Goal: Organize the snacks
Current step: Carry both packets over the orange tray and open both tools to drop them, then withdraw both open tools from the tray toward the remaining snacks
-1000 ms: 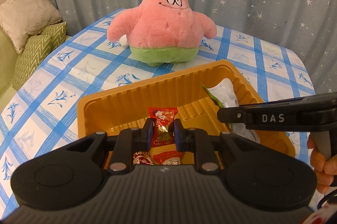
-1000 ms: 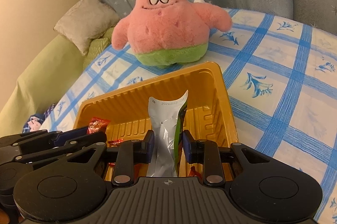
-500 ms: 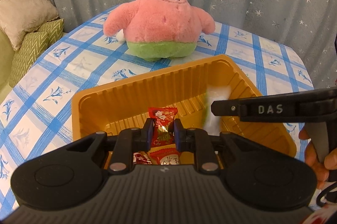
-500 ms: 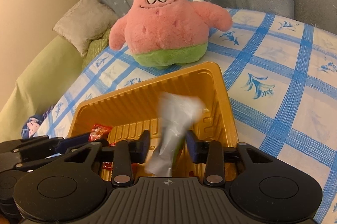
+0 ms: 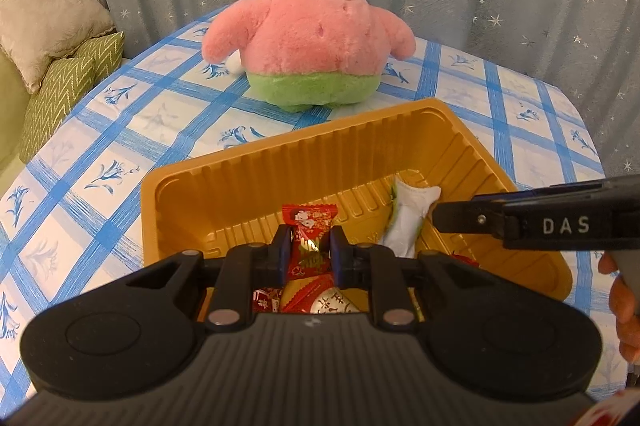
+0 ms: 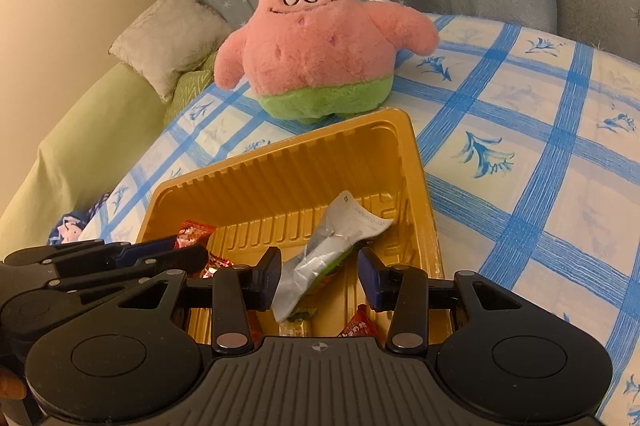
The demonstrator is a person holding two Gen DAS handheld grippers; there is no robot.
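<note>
The red candy (image 5: 310, 240) sits pinched upright in my left gripper (image 5: 308, 252), jaws closed on its wrapper, hanging just over the near part of the tray (image 5: 248, 182). The white packet (image 6: 328, 254) lies tilted on the tray floor toward 1 o'clock in the left view. In the right view it lies between the jaws of my right gripper (image 6: 319, 276), which stand apart, neither pad pressing on it. I judge the packet delivered and the candy drop as the step in hand.

Next move, as I read it: part the left jaws so the candy falls among the other red sweets (image 5: 320, 300) below, and back the right gripper up and clear.

Room is tight sideways. The right gripper reaches in from 3 o'clock in the left view, near my left jaws, so I would lift one before shifting the other. The tray's ribbed walls stand high at 12 and 9 o'clock; its right rim runs close beside the right jaw. Beyond the far wall, at 12 o'clock, the plush (image 5: 316, 34) stands near the tray on the tabletop (image 6: 520, 154). The checked cloth at 2 o'clock in the right view is open. The tabletop's left edge drops toward the cushions (image 5: 60, 38) at 10 o'clock.
</note>
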